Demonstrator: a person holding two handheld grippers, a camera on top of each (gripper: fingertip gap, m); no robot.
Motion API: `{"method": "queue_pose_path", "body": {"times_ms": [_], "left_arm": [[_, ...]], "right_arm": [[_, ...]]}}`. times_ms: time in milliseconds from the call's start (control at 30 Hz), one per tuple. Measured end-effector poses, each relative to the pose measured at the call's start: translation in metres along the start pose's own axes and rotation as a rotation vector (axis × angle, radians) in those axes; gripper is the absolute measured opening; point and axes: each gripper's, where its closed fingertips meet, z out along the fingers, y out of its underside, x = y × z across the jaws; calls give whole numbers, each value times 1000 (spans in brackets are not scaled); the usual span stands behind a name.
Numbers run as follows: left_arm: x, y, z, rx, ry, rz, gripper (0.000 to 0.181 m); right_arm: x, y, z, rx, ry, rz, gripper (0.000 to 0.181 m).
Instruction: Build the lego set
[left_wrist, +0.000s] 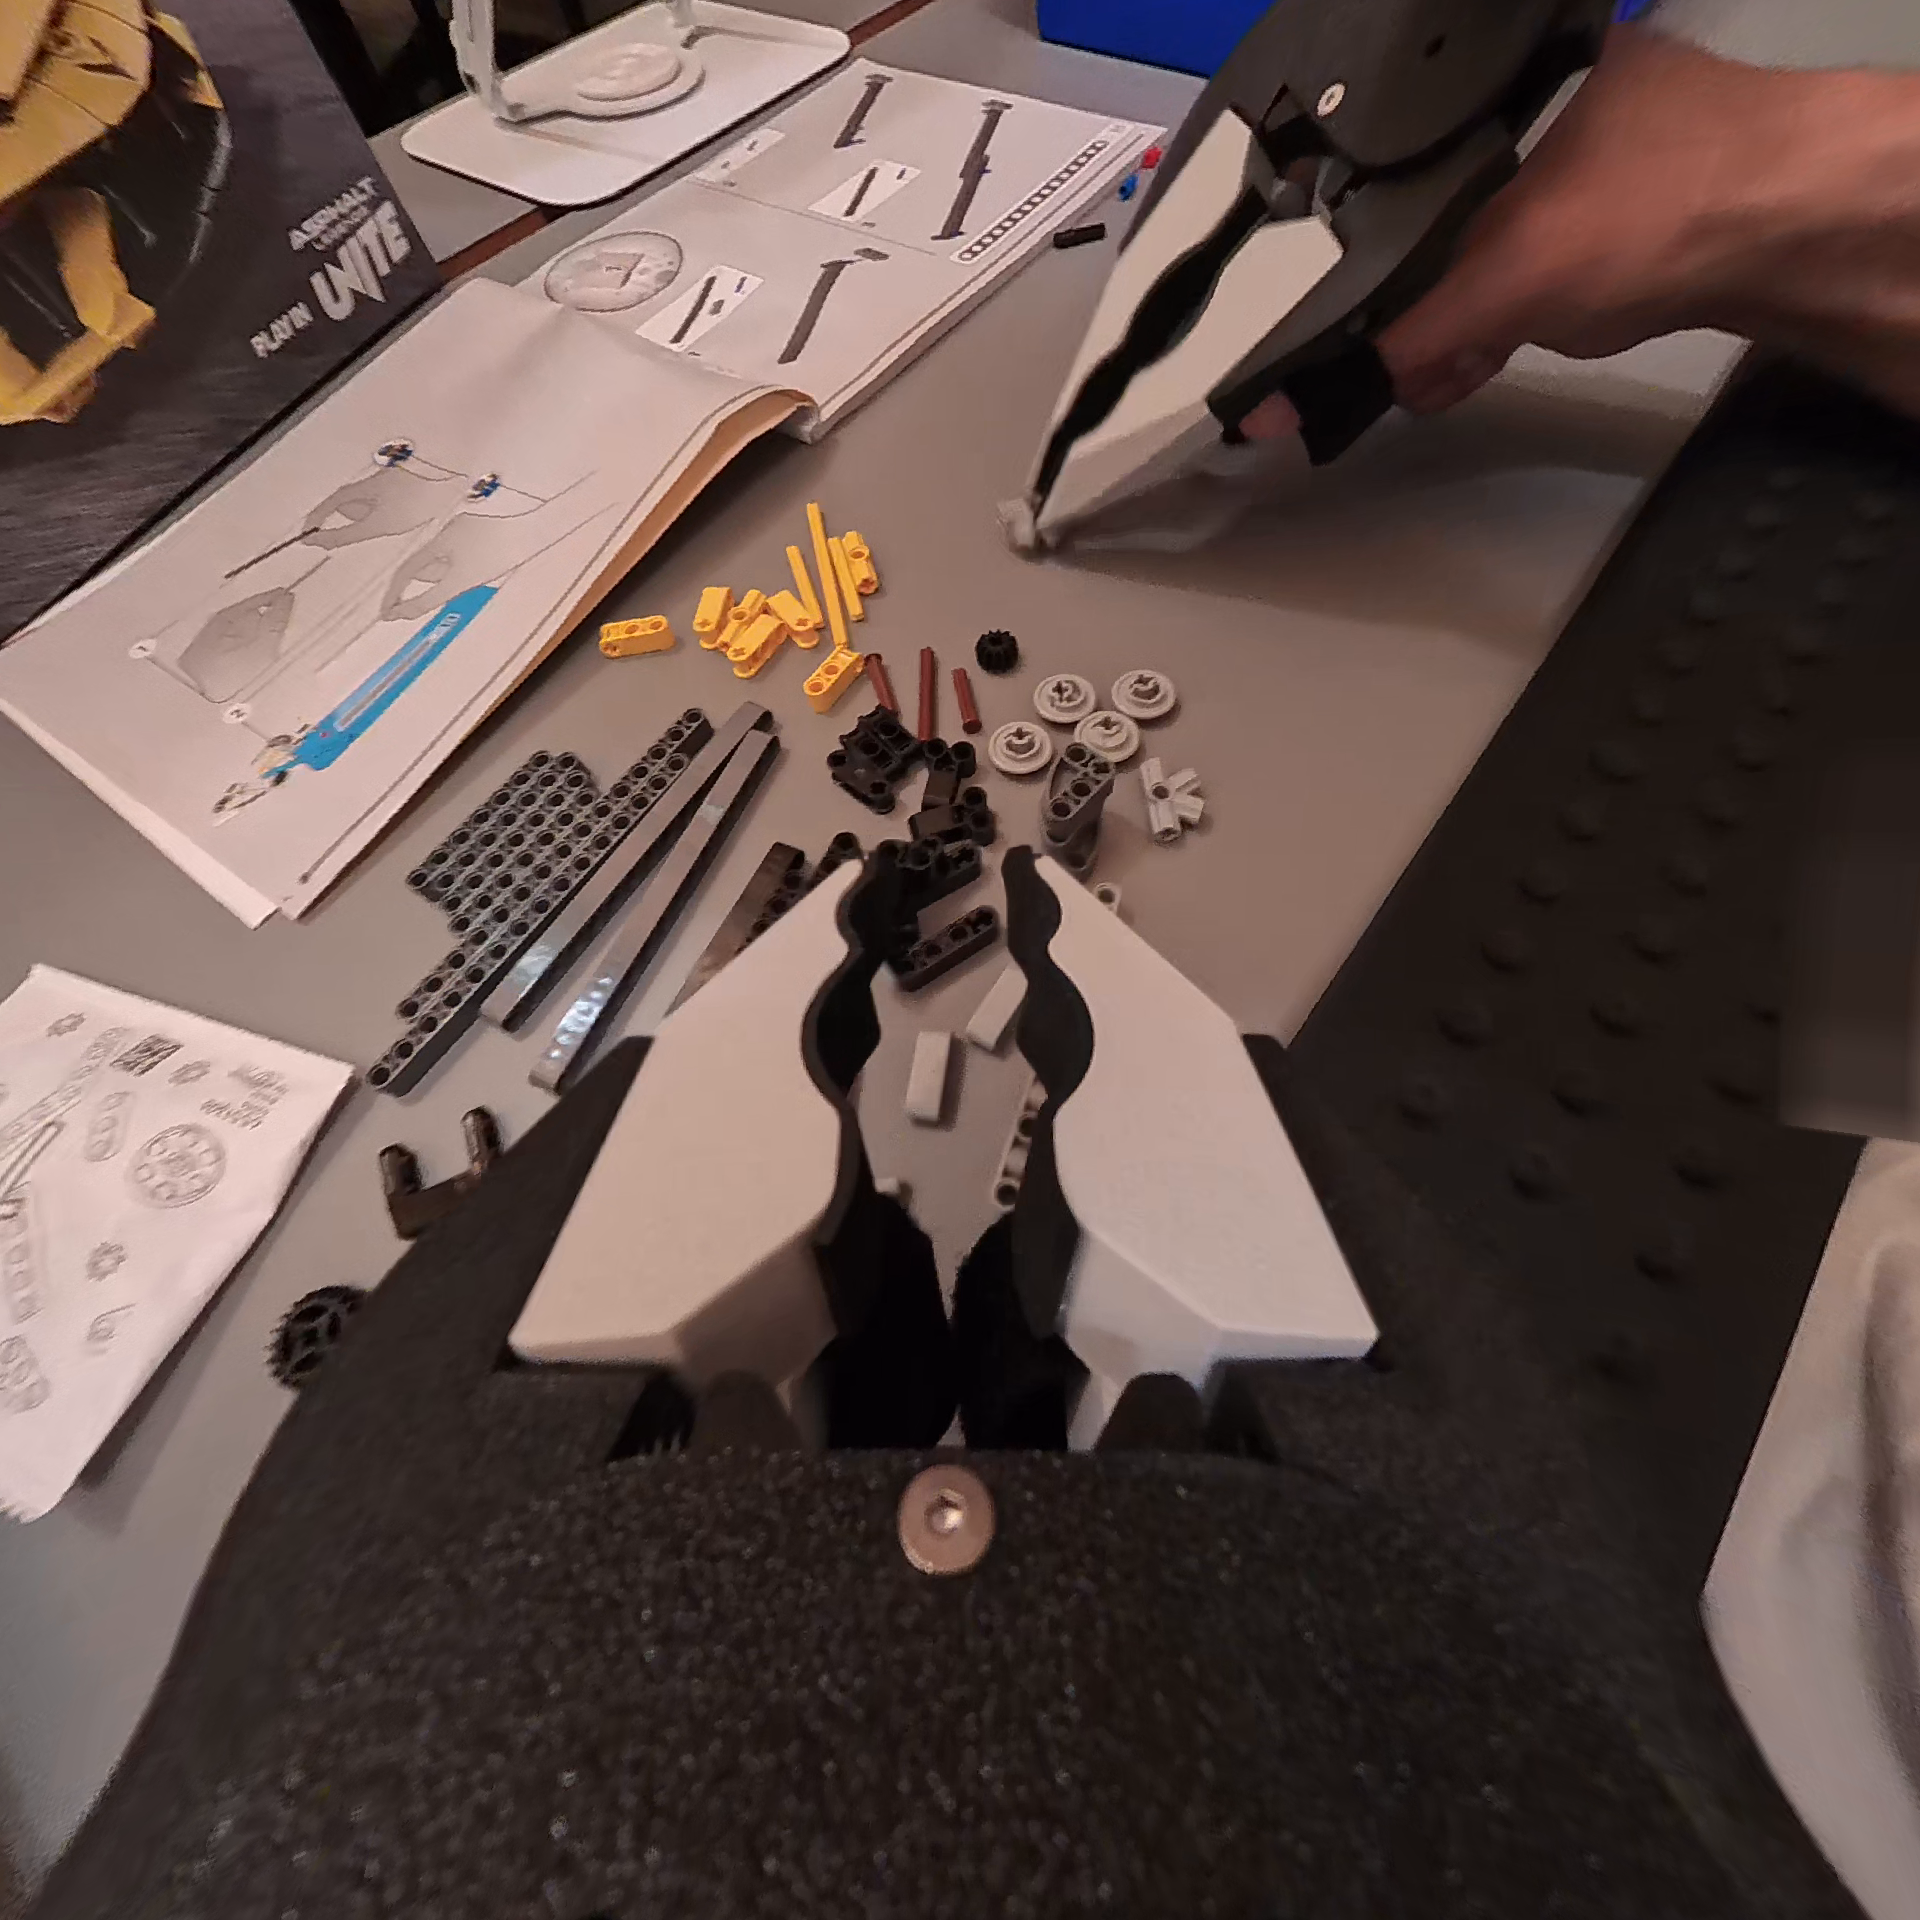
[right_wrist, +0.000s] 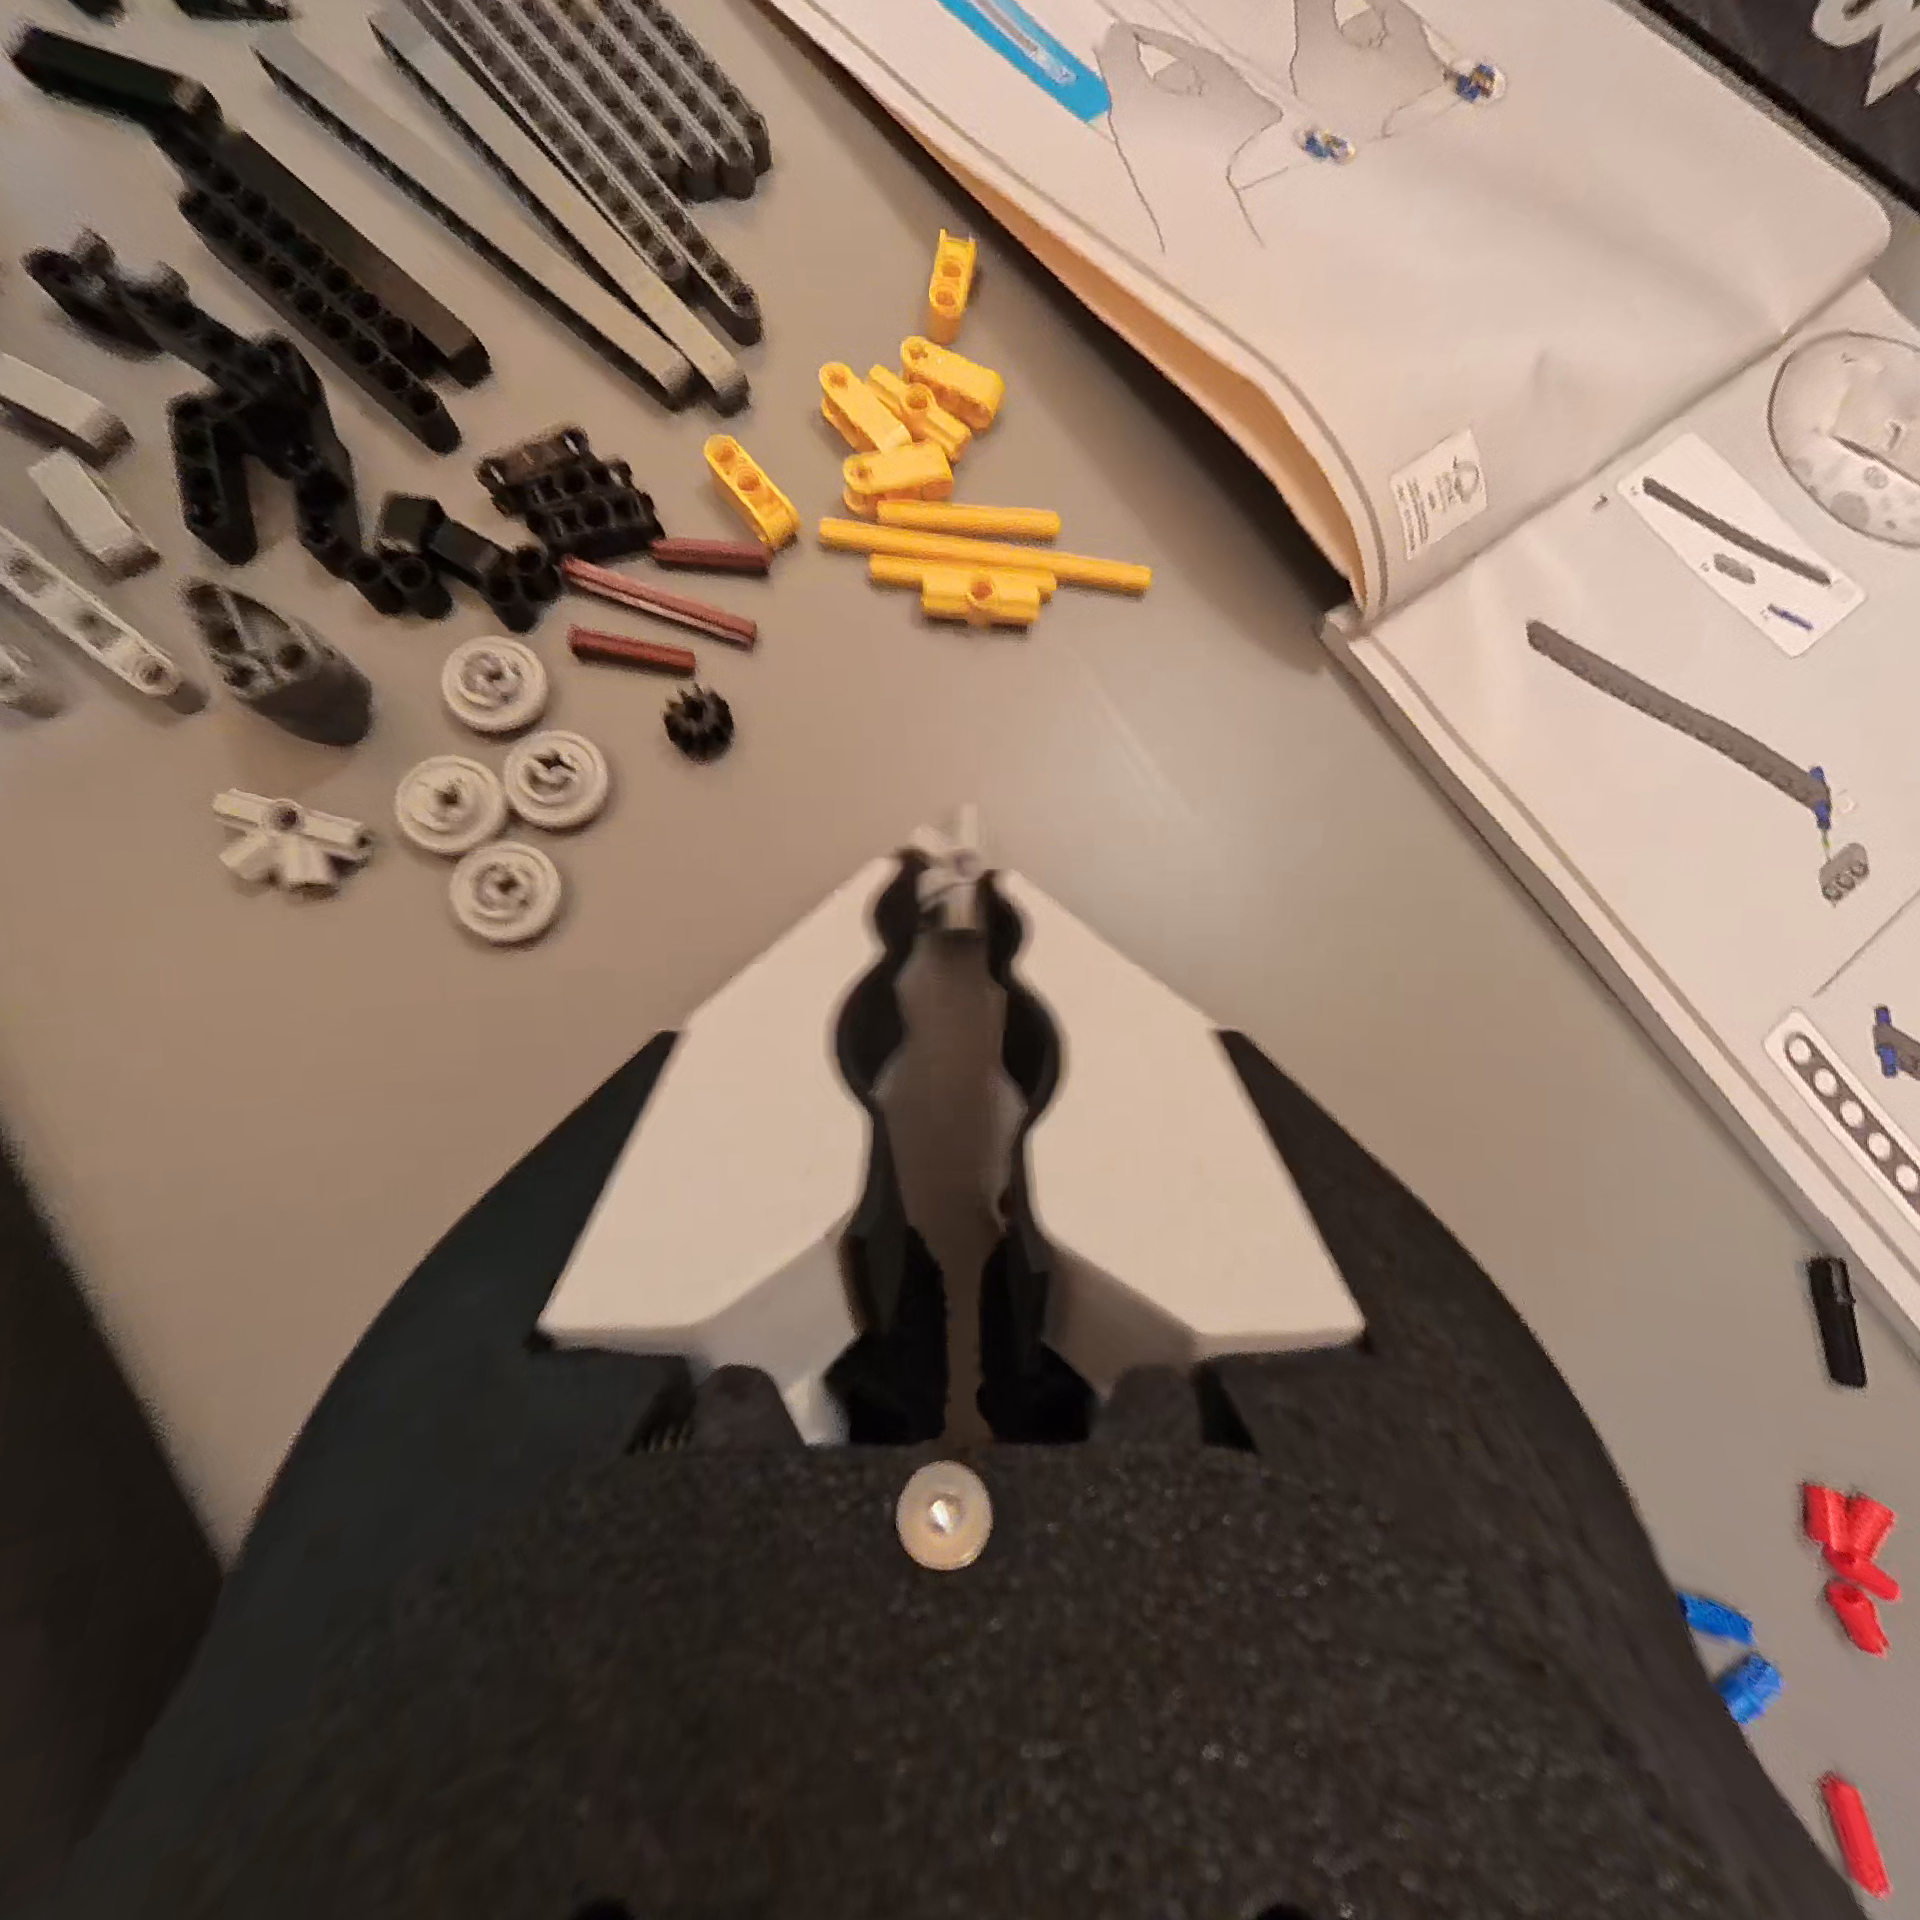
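Booklet (left_wrist: 436, 582) lying open far left on grey tabletop (left_wrist: 1299, 644). Left claw (left_wrist: 932, 883) released, hovering over black pieces (left_wrist: 914, 800). Yellow pieces (left_wrist: 790, 623) beyond. Right claw (right_wrist: 951, 883) clenched on small grey piece (right_wrist: 954, 868), tips near tabletop.

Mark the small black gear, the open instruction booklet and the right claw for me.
small black gear (right_wrist: 698, 720): right wrist view, centre of the toothed wheel.
instruction booklet (left_wrist: 436, 582): left wrist view, bare part of the near page.
right claw (right_wrist: 951, 878): right wrist view, between its fingertips.
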Motion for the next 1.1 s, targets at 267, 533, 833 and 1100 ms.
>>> {"method": "queue_pose_path", "body": {"times_ms": [267,533,833,1100], "left_arm": [[-25,18,-24,-34,-73,-41,21],[-27,26,-28,-42,-81,-44,20],[-18,28,-19,-60,-61,-12,20],[-21,23,-21,-31,-63,-35,20]], "right_arm": [[-12,-23,-3,24,6,-47,2],[-12,-1,4,-31,-66,10,35],[-18,-12,20,-51,-110,-82,22],[-80,-23,-33,73,-314,-106,22]]}}
